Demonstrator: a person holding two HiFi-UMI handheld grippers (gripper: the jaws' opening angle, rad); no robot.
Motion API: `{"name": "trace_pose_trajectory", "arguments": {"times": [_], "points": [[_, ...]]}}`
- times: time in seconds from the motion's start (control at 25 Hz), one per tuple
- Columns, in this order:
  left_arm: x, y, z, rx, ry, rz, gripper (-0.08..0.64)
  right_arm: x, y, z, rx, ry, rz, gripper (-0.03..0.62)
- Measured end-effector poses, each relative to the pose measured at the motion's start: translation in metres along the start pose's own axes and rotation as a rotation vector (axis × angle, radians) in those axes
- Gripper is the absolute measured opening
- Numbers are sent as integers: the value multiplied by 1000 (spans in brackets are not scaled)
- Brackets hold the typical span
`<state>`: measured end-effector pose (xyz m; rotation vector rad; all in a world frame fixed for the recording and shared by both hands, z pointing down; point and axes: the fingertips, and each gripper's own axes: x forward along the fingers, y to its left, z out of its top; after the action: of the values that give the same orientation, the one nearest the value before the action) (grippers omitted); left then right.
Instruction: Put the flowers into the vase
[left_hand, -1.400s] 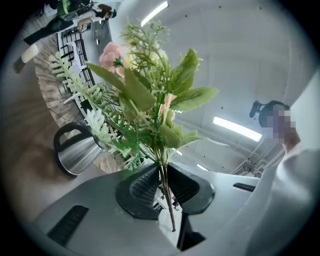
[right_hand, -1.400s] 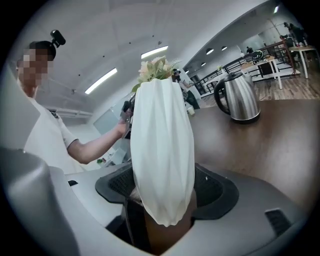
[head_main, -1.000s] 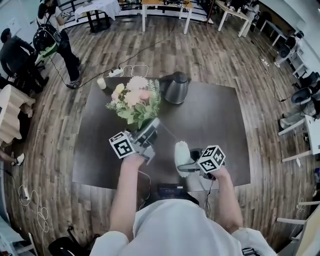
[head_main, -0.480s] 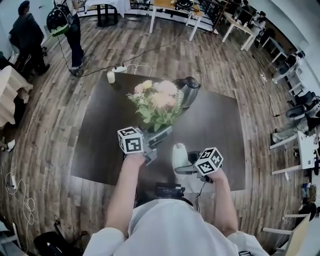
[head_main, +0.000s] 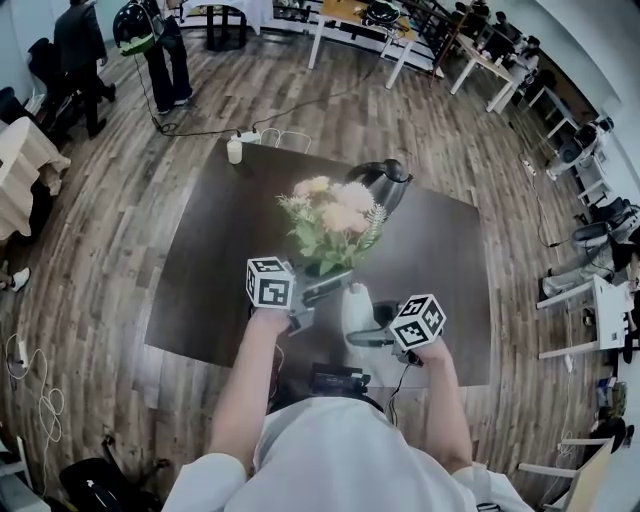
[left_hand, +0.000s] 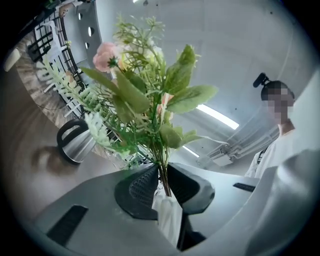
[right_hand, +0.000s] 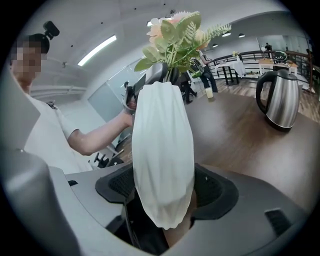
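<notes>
White ribbed ovoid vase (right_hand: 162, 160); leafy pink-cream flowers (left_hand: 145, 100), thin-stemmed.

A dark brown table (head_main: 215, 250) is standing on a floor (head_main: 110, 260) of grey-brown planks, and a steel kettle (head_main: 392, 190) is sitting near its far edge. A power strip (head_main: 250, 135) is lying on the floor beyond. White-legged tables (head_main: 345, 12) are lining the far side, office chairs (head_main: 600, 215) are crowding the right, and strip lights (right_hand: 97, 50) are glowing overhead.
</notes>
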<state>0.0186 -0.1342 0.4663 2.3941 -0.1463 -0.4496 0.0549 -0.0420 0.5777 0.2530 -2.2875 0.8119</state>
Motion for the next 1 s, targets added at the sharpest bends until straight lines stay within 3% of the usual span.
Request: {"name": "trace_pose_trajectory", "arguments": {"times": [0.24, 0.44, 0.64, 1.0], "points": [[2, -8, -4, 38, 30, -34, 77, 0, 5, 15, 5, -78, 24, 353], [6, -20, -4, 81, 44, -69, 190, -2, 9, 20, 20, -147, 26, 353], [6, -23, -3, 98, 32, -82, 213, -6, 11, 25, 22, -225, 31, 353], [13, -38, -7, 194, 47, -110, 219, -6, 14, 37, 15, -337, 35, 353]]}}
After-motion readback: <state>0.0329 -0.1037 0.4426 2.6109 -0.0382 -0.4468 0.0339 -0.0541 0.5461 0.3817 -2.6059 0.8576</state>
